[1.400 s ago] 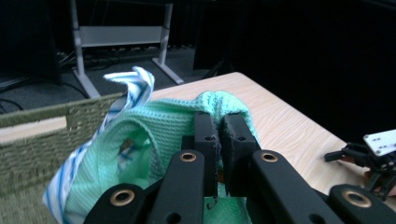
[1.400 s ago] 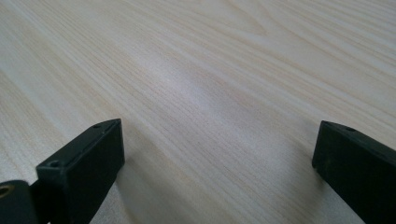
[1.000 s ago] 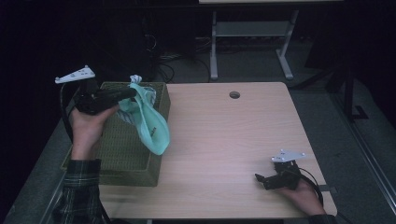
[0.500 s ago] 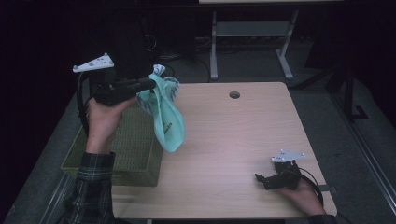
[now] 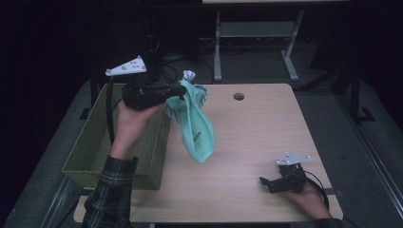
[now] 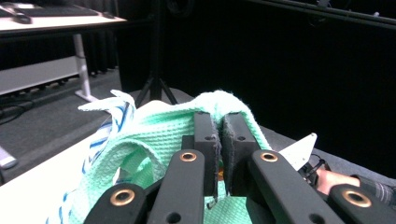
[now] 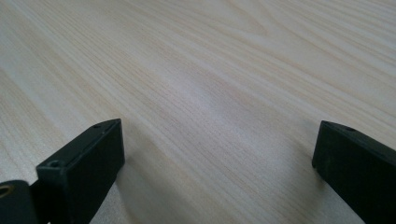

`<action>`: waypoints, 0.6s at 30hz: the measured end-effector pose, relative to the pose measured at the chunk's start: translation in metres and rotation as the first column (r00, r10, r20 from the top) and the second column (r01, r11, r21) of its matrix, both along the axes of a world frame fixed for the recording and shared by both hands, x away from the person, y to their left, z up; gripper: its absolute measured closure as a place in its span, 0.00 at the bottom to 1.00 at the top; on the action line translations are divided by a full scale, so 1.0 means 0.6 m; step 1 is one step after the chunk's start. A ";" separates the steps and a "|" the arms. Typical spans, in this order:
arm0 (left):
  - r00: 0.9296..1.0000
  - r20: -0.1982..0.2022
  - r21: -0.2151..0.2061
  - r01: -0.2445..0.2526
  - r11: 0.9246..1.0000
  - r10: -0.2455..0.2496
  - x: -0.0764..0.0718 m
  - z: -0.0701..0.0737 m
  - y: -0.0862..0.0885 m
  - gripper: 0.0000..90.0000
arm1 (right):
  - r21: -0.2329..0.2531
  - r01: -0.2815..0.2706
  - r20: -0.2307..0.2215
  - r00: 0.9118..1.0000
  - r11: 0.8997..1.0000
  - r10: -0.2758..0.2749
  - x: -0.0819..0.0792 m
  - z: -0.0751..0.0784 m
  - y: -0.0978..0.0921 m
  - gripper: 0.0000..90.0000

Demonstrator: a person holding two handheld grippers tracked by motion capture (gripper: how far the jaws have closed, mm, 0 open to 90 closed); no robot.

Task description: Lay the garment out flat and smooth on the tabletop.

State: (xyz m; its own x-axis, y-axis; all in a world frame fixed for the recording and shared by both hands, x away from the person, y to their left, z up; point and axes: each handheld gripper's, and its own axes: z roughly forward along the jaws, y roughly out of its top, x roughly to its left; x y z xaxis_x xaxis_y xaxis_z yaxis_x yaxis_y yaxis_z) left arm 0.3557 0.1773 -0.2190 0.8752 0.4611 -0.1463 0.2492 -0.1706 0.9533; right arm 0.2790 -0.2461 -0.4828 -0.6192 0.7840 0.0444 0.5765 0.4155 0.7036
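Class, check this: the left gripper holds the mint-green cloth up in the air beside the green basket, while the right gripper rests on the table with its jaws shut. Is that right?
Not quite. The right gripper rests on the table with its jaws open: the right gripper view shows them wide apart over bare wood. The rest holds: the left gripper holds the mint-green cloth up beside the green basket.

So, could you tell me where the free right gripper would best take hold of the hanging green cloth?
Probably at the bottom end of the green cloth. The left gripper is shut on a bunched fold at the top, so the cloth hangs as a long drape, its lower end loose above the table. The open right gripper rests at the near right, so coming from that side, jaws level, should pinch the hem.
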 end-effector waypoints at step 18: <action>0.992 -0.052 0.024 0.120 0.993 -0.118 0.023 -0.064 -0.084 0.95 | -0.001 -0.002 0.001 1.000 1.000 0.002 0.000 0.000 0.000 0.02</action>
State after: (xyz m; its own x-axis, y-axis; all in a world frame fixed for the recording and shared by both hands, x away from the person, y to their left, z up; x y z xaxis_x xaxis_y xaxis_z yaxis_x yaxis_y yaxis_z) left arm 0.3693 0.1267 -0.2575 0.9158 0.3586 -0.1807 0.2734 -0.2274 0.9346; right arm 0.2790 -0.2461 -0.4826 -0.6210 0.7827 0.0425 0.5748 0.4178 0.7036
